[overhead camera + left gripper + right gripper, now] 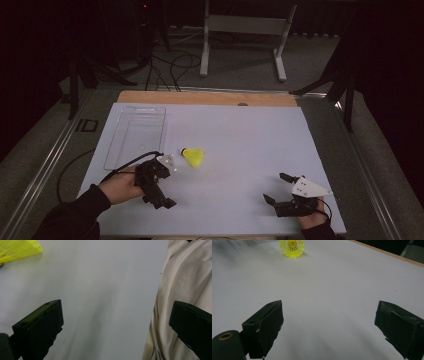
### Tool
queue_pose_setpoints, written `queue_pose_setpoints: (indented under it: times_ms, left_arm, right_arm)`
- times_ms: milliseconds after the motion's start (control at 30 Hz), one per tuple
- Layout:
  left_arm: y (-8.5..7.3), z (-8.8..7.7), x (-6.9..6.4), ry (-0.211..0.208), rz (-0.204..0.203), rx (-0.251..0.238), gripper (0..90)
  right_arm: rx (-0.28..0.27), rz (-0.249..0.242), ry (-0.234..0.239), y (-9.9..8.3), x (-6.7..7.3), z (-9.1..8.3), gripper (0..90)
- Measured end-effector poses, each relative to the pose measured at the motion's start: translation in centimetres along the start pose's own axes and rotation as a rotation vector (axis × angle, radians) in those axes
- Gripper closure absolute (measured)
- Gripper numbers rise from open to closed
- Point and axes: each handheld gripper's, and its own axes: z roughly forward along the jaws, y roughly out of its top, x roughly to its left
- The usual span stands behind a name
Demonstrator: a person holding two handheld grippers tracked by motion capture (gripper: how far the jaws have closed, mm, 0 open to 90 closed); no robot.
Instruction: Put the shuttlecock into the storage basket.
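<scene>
So far nothing is picked up: I'm holding my left gripper (pixel 161 186) and right gripper (pixel 281 189) wide open and empty, while the yellow shuttlecock (pixel 193 156) is lying loose at one o'clock from my left gripper, beside the empty clear tray (pixel 159 131).

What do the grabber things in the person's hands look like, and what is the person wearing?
Both are black two-jaw tools with chunky, blocky jaws. The left gripper trails a thin black cable and has a small pale plate on top. The right gripper carries a pale three-cornered plate with small dark dots. The person's sleeves are dark.
</scene>
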Motion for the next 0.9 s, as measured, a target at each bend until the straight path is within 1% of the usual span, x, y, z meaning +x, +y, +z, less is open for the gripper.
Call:
queue_pose_setpoints:
  times_ms: [67,167,233,300,333,400,467,500,533,567,600,633,667,700,733,767,800,833,900]
  left_arm:
    - [0.3,0.0,0.1,-0.012,0.012,0.02,0.0]
    - [0.8,0.1,0.2,-0.036,0.021,0.035,0.0]
    - [1.1,0.1,0.4,-0.035,0.039,0.047,0.0]
    - [1.4,0.1,0.5,-0.057,0.051,0.062,0.0]
    - [1.6,0.1,0.6,-0.056,0.069,0.07,0.0]
    - [1.9,0.2,0.6,-0.06,0.088,0.082,0.0]
    - [2.2,0.2,0.7,-0.071,0.092,0.091,0.0]
    - [2.4,0.2,0.8,-0.062,0.101,0.09,0.0]
    - [2.6,0.2,0.8,-0.064,0.107,0.088,0.0]
    - [2.7,0.2,0.9,-0.079,0.107,0.091,0.0]
    - [2.9,0.1,0.9,-0.066,0.122,0.096,0.0]
    - [3.0,0.1,0.8,-0.056,0.146,0.091,0.0]
    - [3.1,0.0,0.8,-0.055,0.162,0.097,0.0]
    - [3.3,-0.1,0.7,-0.04,0.189,0.102,0.0]
    - [3.4,-0.2,0.6,-0.027,0.206,0.096,0.0]
    - [3.5,-0.3,0.5,-0.02,0.217,0.1,0.0]
    - [3.6,-0.4,0.5,-0.016,0.236,0.103,0.0]
    - [3.8,-0.4,0.5,-0.022,0.236,0.102,0.0]
    - [4.1,-0.6,0.6,-0.008,0.253,0.107,0.0]
  right_arm:
    - [0.0,-0.001,-0.001,0.0,0.0,0.0,8.4]
    - [-0.001,-0.001,-0.001,0.0,0.0,0.0,8.4]
    - [0.0,0.001,0.0,0.0,0.0,0.0,8.4]
    - [0.002,0.001,0.003,0.0,0.0,0.0,8.4]
    - [0.002,-0.003,0.003,0.0,0.0,0.0,8.4]
    - [0.001,-0.002,0.006,0.0,0.0,0.1,8.4]
    - [0.001,-0.003,0.006,-0.1,0.0,0.1,8.4]
    - [0.003,-0.001,0.007,-0.1,0.0,0.1,8.4]
    - [0.003,-0.001,0.007,-0.1,0.0,0.1,8.4]
    - [0.003,0.001,0.008,-0.1,0.0,0.1,8.4]
    - [0.003,0.0,0.008,-0.1,0.0,0.1,8.4]
    - [0.003,0.0,0.008,-0.1,0.0,0.1,8.4]
    - [0.003,0.002,0.01,-0.1,0.0,0.1,8.4]
    - [0.002,0.001,0.01,-0.1,0.0,0.1,8.4]
    - [0.003,0.0,0.01,-0.1,0.0,0.1,8.4]
    - [0.001,0.002,0.011,-0.1,0.0,0.1,8.4]
    - [0.001,0.002,0.01,-0.1,0.0,0.1,8.4]
    - [0.001,0.002,0.01,-0.1,0.0,0.1,8.4]
    - [0.0,0.003,0.009,-0.1,0.0,0.1,8.4]
